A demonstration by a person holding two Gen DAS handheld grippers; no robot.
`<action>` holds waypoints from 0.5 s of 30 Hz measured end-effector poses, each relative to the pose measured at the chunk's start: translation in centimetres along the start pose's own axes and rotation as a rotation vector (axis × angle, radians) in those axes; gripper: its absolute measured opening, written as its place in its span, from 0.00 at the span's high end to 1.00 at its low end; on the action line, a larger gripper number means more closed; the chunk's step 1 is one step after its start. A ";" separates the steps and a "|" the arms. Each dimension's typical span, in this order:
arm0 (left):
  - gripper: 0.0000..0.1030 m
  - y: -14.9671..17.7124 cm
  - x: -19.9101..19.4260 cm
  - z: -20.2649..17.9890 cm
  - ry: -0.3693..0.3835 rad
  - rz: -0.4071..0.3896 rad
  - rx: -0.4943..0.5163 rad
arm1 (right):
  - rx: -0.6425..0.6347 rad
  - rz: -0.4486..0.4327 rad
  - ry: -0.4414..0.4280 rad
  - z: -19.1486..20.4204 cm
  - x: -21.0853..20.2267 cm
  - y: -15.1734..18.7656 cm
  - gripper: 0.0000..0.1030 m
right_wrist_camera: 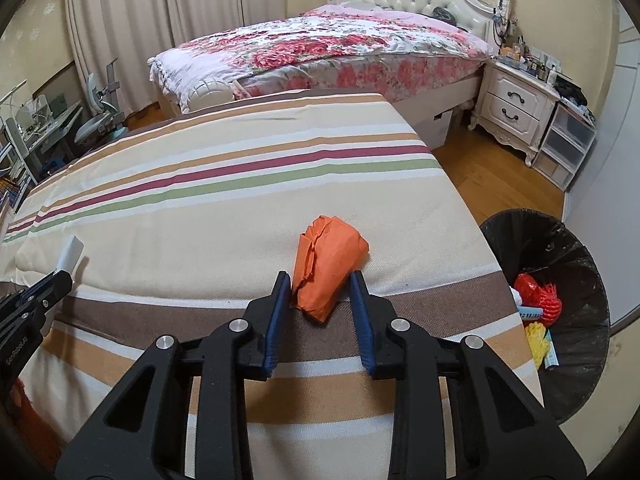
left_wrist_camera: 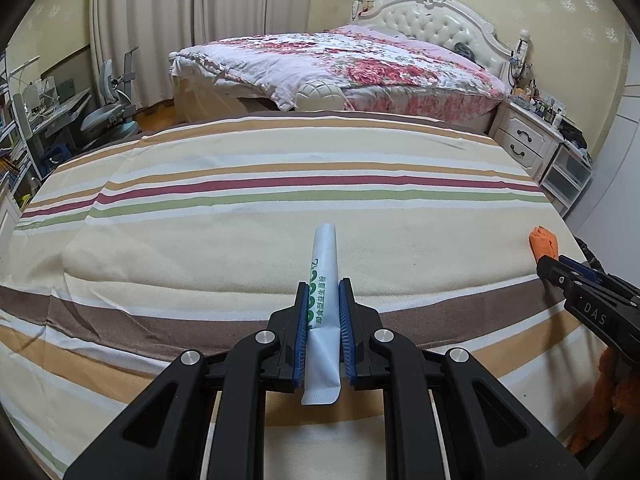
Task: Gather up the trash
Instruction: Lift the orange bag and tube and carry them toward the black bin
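On striped cloth (right_wrist_camera: 224, 216), crumpled orange paper wad (right_wrist_camera: 326, 266)

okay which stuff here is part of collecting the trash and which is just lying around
Job: white sachet in left gripper; orange wad between right gripper fingers; bin.
Lying about: striped sheet, floral bed, nightstand.

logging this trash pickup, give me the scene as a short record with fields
surface: striped cloth
left gripper: shut on white sachet, lifted upright
right gripper: open, jaws either side of the orange wrapper, not pressing
orange wrapper: lying on the cloth near its edge
bin: black-lined, on the floor beside that edge, red and yellow trash inside
left to do: both pieces not yet binned
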State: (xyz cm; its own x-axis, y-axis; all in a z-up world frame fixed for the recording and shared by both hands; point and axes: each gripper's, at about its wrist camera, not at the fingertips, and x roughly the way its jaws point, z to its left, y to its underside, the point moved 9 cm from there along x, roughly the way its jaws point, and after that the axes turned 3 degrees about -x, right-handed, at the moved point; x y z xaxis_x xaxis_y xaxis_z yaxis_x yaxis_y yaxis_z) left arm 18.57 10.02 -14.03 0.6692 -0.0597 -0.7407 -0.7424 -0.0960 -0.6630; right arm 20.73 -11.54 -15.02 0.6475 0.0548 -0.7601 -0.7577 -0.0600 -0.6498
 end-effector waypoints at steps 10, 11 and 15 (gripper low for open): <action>0.85 0.3 -0.2 -0.5 0.008 0.001 -0.009 | 0.001 -0.016 -0.036 0.2 -1.0 0.8 0.73; 0.85 0.4 -0.3 -0.6 0.012 -0.001 -0.010 | -0.001 -0.016 -0.039 0.2 -1.2 0.9 0.73; 0.85 0.8 -0.6 -1.2 0.025 -0.003 -0.006 | -0.004 -0.019 -0.041 -0.1 -1.8 1.5 0.74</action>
State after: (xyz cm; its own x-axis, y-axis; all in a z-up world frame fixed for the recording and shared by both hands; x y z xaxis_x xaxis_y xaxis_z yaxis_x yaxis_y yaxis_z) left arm 17.66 8.80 -14.00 0.6717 -0.0840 -0.7360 -0.7406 -0.1026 -0.6641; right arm 18.39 -11.81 -14.65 0.6575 0.0967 -0.7472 -0.7453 -0.0620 -0.6639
